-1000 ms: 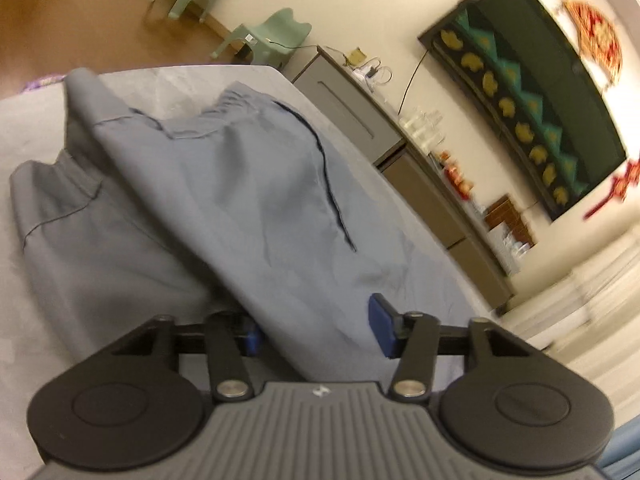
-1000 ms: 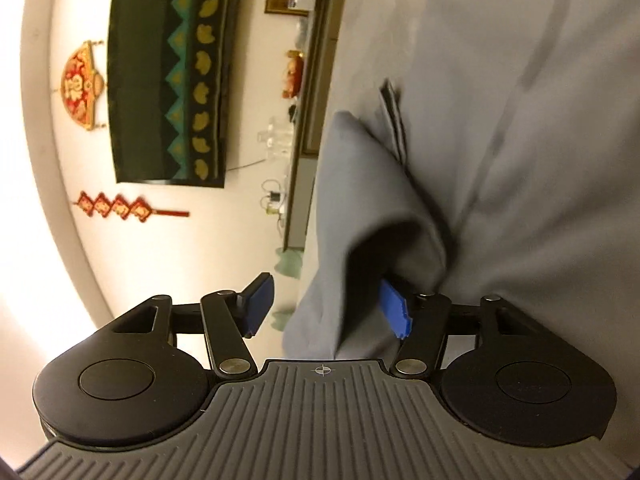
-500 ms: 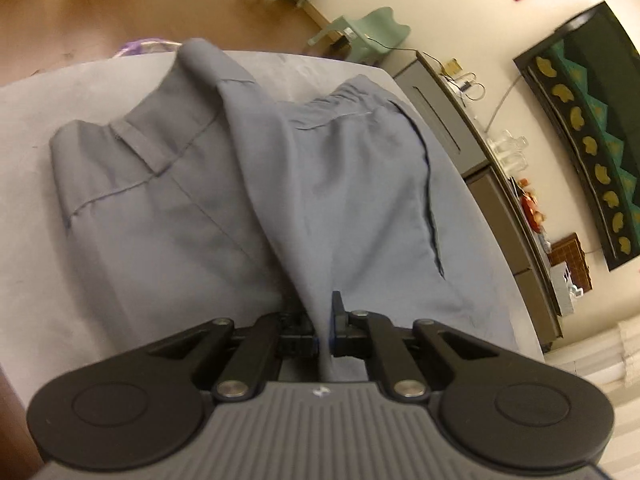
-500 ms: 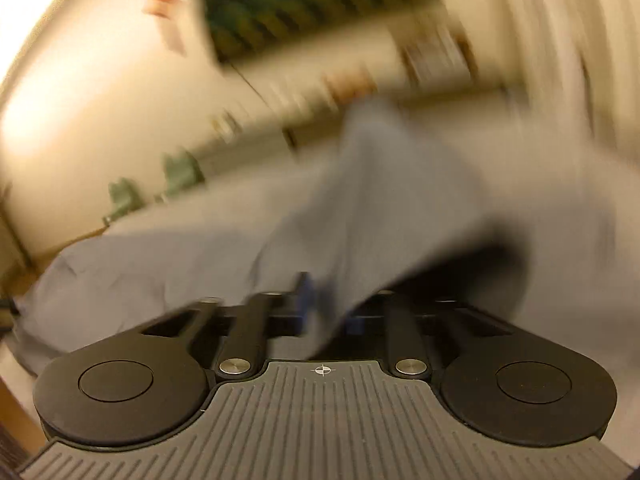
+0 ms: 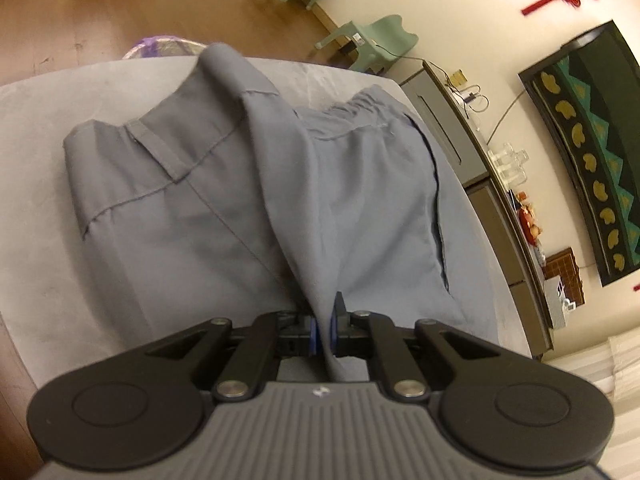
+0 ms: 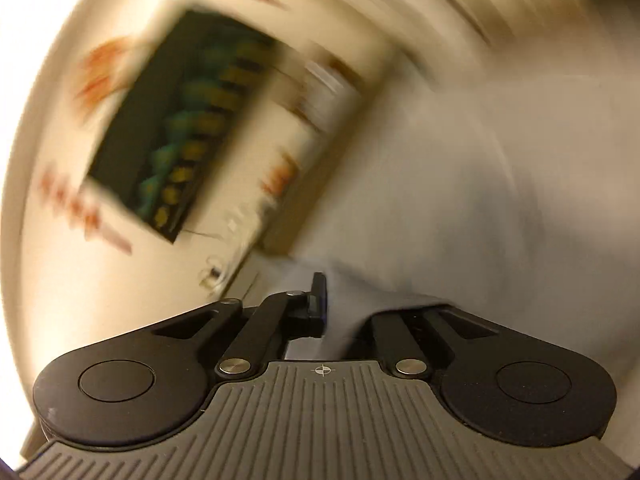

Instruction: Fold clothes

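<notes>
Now my left gripper (image 5: 322, 330) pinches a ridge of the grey trousers (image 5: 248, 184), which run away toward twelve o'clock; my right gripper (image 6: 332, 304), jaws just closed, clamps their cloth too.

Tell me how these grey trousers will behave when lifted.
The thin grey cloth trousers are probably floppy: they ridge up limply from the left tongs. Likely light. The unpinched part should sag and trail on the grey table cover.
</notes>
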Available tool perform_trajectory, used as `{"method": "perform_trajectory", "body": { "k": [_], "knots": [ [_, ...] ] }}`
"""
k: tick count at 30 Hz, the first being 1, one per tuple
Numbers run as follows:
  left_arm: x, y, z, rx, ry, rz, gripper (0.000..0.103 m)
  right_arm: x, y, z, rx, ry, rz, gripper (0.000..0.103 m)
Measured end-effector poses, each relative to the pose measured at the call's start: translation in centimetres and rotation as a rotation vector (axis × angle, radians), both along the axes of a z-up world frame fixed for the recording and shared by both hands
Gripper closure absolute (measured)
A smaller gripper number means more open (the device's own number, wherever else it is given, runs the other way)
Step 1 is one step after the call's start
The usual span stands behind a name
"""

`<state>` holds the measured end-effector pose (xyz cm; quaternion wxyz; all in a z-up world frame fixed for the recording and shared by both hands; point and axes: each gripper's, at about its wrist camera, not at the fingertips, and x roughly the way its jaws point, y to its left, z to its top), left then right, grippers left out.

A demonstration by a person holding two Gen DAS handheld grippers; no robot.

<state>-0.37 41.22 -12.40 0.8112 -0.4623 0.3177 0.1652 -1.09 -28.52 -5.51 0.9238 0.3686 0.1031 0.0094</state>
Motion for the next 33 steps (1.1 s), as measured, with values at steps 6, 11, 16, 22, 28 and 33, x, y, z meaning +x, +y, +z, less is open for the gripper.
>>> {"method": "perform_trajectory", "body": {
  "k": [6,11,16,22,28,33],
  "knots": [
    [-0.7,0.6,0.7,-0.015,-0.041,0.037,0.097,-0.7,-0.5,0.1,0.012,0.115,0.052,0.071],
    [-1.0,0.5,1.1,-0.007,-0.062,0.027,0.095,0.0,-4.3,-5.9,0.419,0.291,-0.043,0.055],
    [-0.4,-0.4,1.4,0.02,-0.057,-0.053,0.086,0.5,-4.2,-5.6,0.398,0.271,-0.073,0.045],
    [-5.4,0.8,2.3,0.061,-0.123,0.068,0.1,-3.4,-1.8,-3.6,0.119,0.24,-0.037,0.102],
    [-6.1,2.6,-0.4,-0.067,-0.046,0.1,0.079,-1.5,-2.4,-5.3,0.179,0.393,-0.052,0.09],
    [-3.8,1.8,-0.8,-0.011,-0.004,0.067,0.072,-1.8,-0.6,-5.7,0.127,0.437,-0.049,0.071]
  ]
}}
